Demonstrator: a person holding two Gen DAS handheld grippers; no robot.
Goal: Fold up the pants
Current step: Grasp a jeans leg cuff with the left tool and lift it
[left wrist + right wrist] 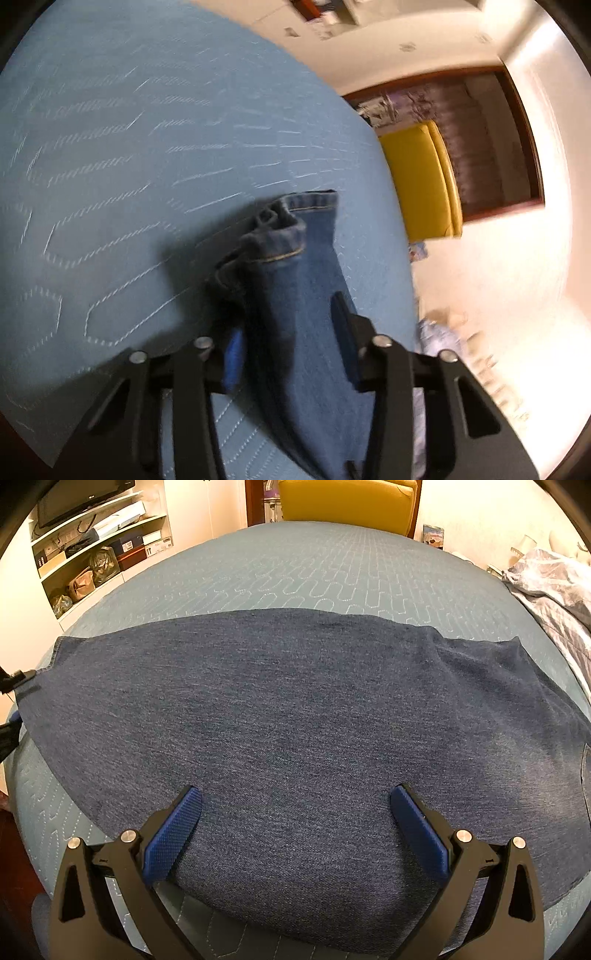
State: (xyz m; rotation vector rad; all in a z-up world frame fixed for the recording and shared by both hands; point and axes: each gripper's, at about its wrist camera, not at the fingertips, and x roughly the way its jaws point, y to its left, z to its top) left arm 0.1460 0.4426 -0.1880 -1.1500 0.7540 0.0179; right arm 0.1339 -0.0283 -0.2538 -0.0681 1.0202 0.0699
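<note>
Dark blue denim pants (295,701) lie flat across a quilted blue bed cover (314,561), legs running out to the left. My right gripper (295,801) hovers open over the near edge of the pants, with its blue pads (173,830) spread wide on either side of the cloth. In the left wrist view the leg end of the pants (295,266) runs between the fingers of my left gripper (288,332), which looks shut on it. The hems (291,218) curl up just ahead, raised off the cover. The left gripper also shows at the far left edge (11,701).
A yellow chair (343,498) stands beyond the bed's far end. Shelves with boxes and bags (96,554) fill the wall at left. A crumpled pale blanket (546,583) lies at the bed's right side. Bare bed cover (110,166) stretches to the left of the left gripper.
</note>
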